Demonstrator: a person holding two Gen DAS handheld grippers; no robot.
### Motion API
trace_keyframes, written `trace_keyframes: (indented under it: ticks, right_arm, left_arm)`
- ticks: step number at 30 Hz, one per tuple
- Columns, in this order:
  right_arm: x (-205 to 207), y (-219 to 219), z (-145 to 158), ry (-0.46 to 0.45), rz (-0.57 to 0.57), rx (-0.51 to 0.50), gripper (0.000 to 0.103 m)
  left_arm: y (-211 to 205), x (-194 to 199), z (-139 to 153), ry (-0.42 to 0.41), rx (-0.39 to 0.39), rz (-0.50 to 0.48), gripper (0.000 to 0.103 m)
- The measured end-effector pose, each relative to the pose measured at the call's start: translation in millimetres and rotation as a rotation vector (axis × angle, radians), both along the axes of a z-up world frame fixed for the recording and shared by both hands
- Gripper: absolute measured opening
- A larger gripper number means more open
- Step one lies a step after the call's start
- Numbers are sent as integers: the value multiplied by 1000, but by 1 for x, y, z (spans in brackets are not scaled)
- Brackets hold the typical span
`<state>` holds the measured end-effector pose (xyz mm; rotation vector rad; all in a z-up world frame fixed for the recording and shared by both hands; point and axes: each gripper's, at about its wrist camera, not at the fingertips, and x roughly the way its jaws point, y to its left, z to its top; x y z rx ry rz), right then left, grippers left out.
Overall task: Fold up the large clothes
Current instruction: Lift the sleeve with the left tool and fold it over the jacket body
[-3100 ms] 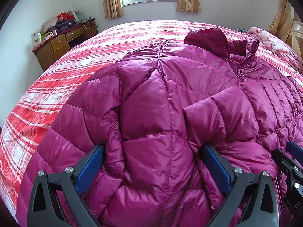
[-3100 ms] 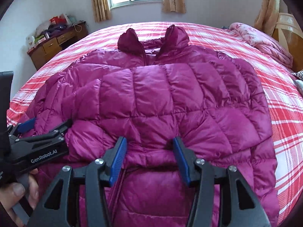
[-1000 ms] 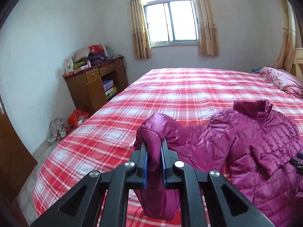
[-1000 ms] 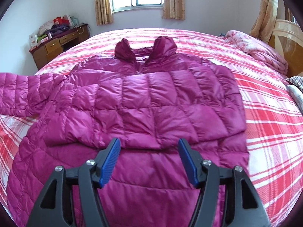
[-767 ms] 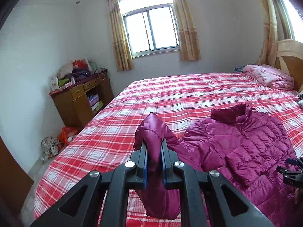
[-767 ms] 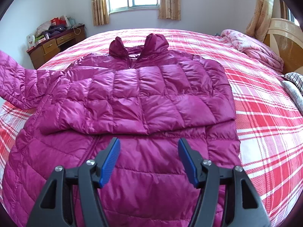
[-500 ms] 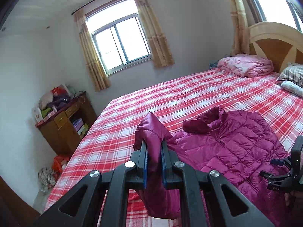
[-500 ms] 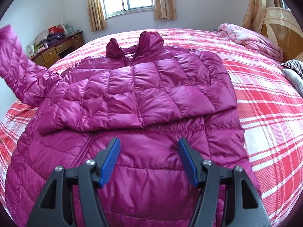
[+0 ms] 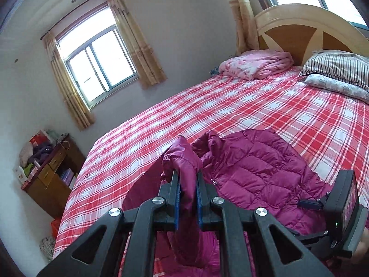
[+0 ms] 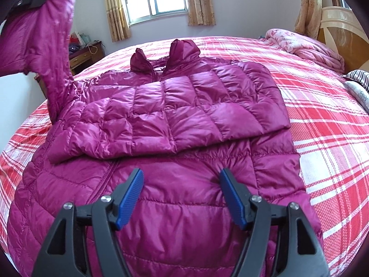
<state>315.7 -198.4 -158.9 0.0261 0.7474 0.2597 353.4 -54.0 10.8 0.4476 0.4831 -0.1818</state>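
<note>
A magenta quilted down jacket (image 10: 184,115) lies face up on the red plaid bed (image 10: 334,120), one sleeve folded across its chest. My left gripper (image 9: 187,180) is shut on the cuff of the other sleeve (image 9: 182,159), lifted above the bed; that raised sleeve (image 10: 39,41) hangs at the upper left of the right wrist view. My right gripper (image 10: 181,175) hovers over the jacket's lower front, its jaws opening, blue pads (image 10: 130,194) apart with only flat fabric beneath them. The jacket body (image 9: 260,168) spreads to the right in the left wrist view.
A folded pink blanket (image 9: 256,63) and striped pillows (image 9: 336,65) lie by the wooden headboard (image 9: 299,30). A cluttered wooden desk (image 9: 48,173) stands left of the bed under a curtained window (image 9: 99,60). The right-hand device (image 9: 341,210) shows at the left wrist view's right edge.
My left gripper carried the sleeve cuff up and swung toward the jacket body, rolling as it went. The right gripper's jaws widened slightly and stayed over the jacket's hem area.
</note>
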Motion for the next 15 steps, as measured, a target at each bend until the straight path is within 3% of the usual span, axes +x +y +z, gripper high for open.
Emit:
trace_keyframes:
  ticks: [5, 15]
  right_arm:
    - [-2, -3, 0, -3, 0, 12, 71]
    - [-4, -3, 0, -11, 6, 10, 72]
  left_arm:
    - [-30, 16, -25, 82, -30, -58, 11]
    - [-64, 36, -69, 155, -50, -115, 11]
